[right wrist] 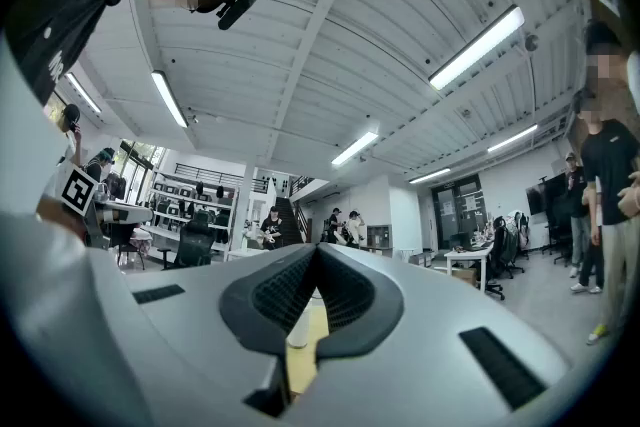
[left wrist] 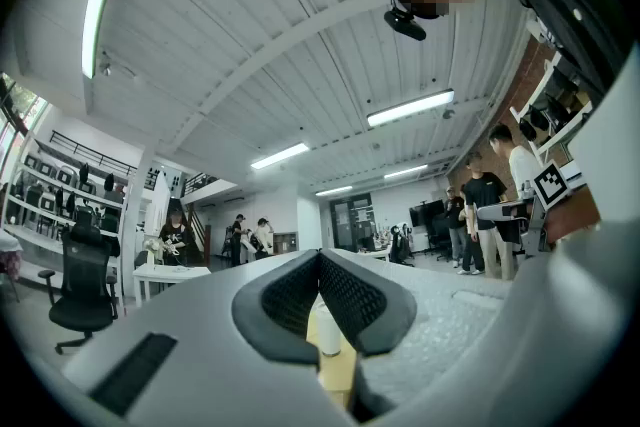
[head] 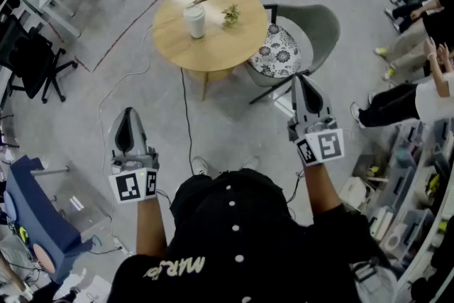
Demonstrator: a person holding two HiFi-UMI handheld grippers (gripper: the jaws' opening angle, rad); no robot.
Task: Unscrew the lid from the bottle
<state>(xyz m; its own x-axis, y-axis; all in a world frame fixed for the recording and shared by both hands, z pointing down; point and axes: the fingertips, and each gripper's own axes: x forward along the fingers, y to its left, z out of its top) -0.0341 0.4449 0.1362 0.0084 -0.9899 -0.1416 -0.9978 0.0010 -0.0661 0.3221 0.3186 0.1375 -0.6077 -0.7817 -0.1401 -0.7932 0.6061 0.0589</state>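
Observation:
A white bottle (head: 194,20) with a lid stands upright on the round wooden table (head: 220,46), far ahead of me. My left gripper (head: 128,113) is held low at the left, jaws shut with nothing in them. Level with it at the right, my right gripper (head: 301,80) is also shut and empty. Both are well short of the table and point toward it. In the left gripper view the bottle (left wrist: 327,330) shows small below the closed jaw tips (left wrist: 320,255). The right gripper view has the bottle (right wrist: 299,323) under its closed tips (right wrist: 316,247) the same way.
A small plant (head: 230,13) and a knife-like tool (head: 199,1) share the table. A grey chair with a patterned cushion (head: 284,50) stands at its right. A cable (head: 186,117) runs across the floor. People sit at the right (head: 411,46). A black office chair (head: 32,60) is at the left.

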